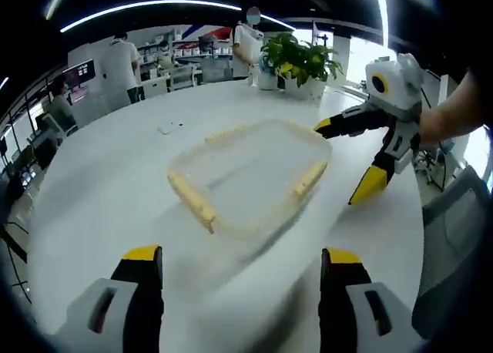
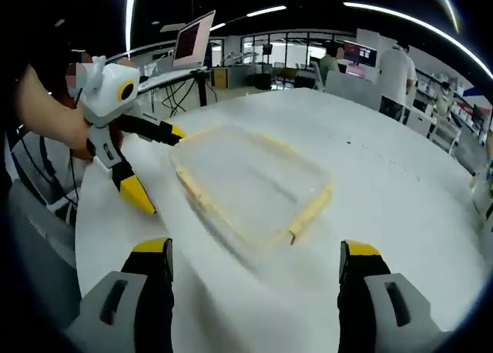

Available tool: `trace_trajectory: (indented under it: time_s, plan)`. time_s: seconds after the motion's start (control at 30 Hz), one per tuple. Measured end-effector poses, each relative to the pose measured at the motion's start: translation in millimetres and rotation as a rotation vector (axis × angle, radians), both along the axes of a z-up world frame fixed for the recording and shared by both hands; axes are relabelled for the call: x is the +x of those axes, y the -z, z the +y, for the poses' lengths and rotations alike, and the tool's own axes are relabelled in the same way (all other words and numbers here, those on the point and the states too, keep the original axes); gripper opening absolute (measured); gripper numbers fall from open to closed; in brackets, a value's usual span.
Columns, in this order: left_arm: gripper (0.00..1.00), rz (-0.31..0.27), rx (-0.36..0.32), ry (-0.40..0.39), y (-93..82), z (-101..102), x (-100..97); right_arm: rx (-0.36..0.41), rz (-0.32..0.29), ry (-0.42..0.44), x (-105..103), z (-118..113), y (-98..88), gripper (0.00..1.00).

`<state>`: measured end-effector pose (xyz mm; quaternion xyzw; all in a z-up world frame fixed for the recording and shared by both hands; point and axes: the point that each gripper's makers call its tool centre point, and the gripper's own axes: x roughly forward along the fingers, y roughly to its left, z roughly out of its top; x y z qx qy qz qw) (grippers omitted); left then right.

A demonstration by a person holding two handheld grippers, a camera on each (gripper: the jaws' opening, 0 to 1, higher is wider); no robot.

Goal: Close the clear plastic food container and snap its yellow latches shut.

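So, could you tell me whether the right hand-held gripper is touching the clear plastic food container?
Cannot tell. In the left gripper view, the right hand-held gripper has one yellow tip at the clear plastic food container corner, but blur hides contact.

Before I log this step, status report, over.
Both grippers open, left, right, holding nothing. Clear container on white table, between them, blurred; latches unreadable. Nothing in the way.

The container (image 1: 248, 176) is a clear plastic box, rectangular with round corners, and it lies flat on the white table (image 1: 100, 191). Its lid seems to be on top (the picture is blurred, so I cannot tell if it sits fully). Yellow latches (image 1: 192, 200) stand along its sides, one on each visible edge.
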<state>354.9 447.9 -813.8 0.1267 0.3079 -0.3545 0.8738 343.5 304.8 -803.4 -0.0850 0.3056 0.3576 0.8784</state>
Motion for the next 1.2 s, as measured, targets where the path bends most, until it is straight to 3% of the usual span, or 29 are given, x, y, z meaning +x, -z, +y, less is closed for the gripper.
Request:
trace_trajectory:
  time_s: [0.07, 0.43, 0.67, 1.03, 1.2]
  plan:
    - [0.81, -0.005, 0.012, -0.001, 0.9, 2, -4.1, -0.013, -0.021, 0.013, -2, -5, -1.1, 0.86]
    - [0.77, -0.012, -0.042, -0.095, -7.7, 14, -8.1, 0.037, -0.011, 0.086, -8, -20, -12.6, 0.82]
    - [0.77, -0.001, -0.065, -0.147, -13.8, 32, -25.5, 0.067, 0.005, 0.128, -20, -42, -18.5, 0.81]
    - [0.77, 0.044, -0.092, -0.239, -16.3, 62, -60.2, 0.159, 0.036, 0.210, -55, -73, -37.4, 0.79]
    - [0.77, 0.052, -0.100, -0.283, -17.4, 70, -74.1, 0.190, 0.064, 0.244, -74, -84, -37.1, 0.78]
